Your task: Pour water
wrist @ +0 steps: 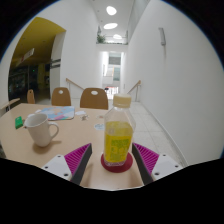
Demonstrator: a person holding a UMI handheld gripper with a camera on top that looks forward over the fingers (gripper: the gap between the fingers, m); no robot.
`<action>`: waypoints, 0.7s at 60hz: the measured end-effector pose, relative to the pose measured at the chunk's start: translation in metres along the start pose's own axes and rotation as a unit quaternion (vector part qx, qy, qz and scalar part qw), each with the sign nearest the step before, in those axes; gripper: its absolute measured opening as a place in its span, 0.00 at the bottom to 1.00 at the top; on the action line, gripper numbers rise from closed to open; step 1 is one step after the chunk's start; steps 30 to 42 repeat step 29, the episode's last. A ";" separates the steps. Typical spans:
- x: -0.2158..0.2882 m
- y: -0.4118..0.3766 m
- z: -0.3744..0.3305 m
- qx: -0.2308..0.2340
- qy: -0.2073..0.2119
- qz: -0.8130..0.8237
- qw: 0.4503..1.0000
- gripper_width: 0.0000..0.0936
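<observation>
Standing between the two fingers of the gripper [113, 160] is a clear bottle [119, 135] with a pale cap and yellow drink filling its lower part. The bottle sits upright on a small dark red coaster [117, 164], which lies on a light wooden table [40, 158]. The fingers are spread wide, with a pink pad [78, 157] on one side and another on the other side, and there is a gap between each pad and the bottle, so nothing is being pinched. Off to the left of the bottle, a bit farther back on the table, is a white mug [42, 129] with its handle pointing toward the bottle. Behind the mug lies some flat, light-coloured stuff that is too small to make out. Past the far end of the table are two wooden chairs [94, 99]. Beyond them a bright white hallway runs away, with round lights [110, 12] in the ceiling.
</observation>
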State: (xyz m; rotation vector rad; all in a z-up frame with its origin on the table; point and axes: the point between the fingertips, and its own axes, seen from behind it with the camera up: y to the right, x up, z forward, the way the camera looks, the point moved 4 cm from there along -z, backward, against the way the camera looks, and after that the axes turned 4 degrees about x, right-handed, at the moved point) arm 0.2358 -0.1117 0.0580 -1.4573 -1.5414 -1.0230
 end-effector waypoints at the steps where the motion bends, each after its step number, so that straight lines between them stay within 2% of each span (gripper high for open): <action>1: -0.002 -0.001 -0.004 0.000 -0.002 -0.002 1.000 0.93; 9: -0.016 -0.016 -0.062 0.011 -0.008 -0.007 1.000 0.93; 18: -0.018 -0.061 -0.127 0.070 0.009 0.010 0.997 0.93; 25: -0.019 -0.088 -0.161 0.096 0.015 0.013 0.995 0.93; 42: -0.018 -0.093 -0.168 0.102 0.018 0.008 0.995 0.93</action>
